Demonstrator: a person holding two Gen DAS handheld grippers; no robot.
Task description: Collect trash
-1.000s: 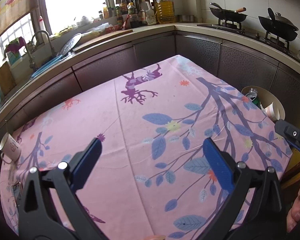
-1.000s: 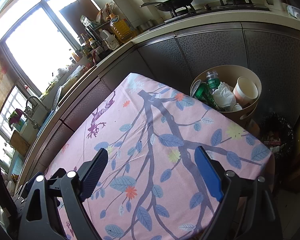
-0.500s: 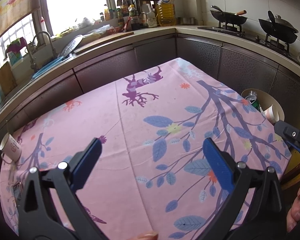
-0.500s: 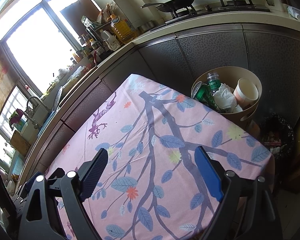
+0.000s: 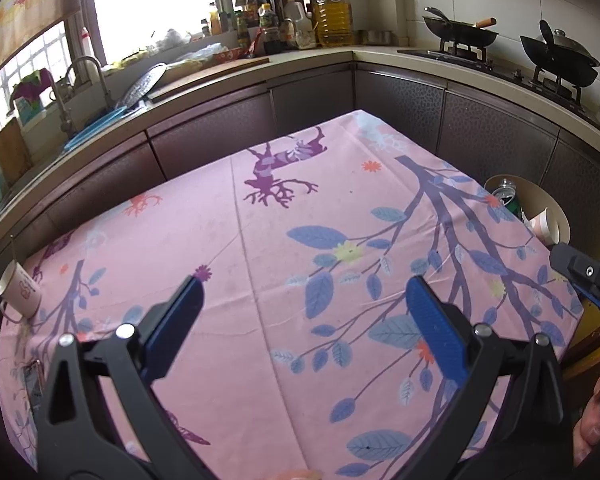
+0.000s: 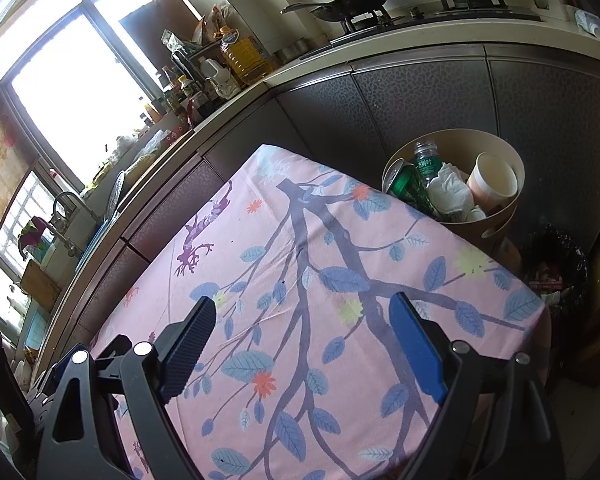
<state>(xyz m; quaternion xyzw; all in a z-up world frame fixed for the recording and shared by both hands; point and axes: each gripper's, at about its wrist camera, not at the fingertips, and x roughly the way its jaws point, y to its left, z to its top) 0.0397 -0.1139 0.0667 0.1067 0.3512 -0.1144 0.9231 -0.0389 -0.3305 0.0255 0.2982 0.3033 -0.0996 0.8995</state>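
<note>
Both held over the pink floral table (image 5: 236,240) with jaws wide and nothing between them: left hand-held gripper (image 5: 302,312), right hand-held gripper (image 6: 302,326). Trash gathered in the beige bin (image 6: 500,148) just beyond the table's far right corner: green can (image 6: 410,186) leaning, mouth toward the table, clear bottle (image 6: 426,162) upright, neck up, paper cup (image 6: 494,182) tipped on its side, crumpled tissue (image 6: 452,192) between.

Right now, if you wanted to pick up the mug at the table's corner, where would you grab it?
Grab the mug across its body, just under the rim, coming from above. It stands upright on the tablecloth with its mouth open, and its handle sticks out low on the near side, so put the fingers on the two sides away from the handle. The left gripper looks nearest, jaws open.
</note>
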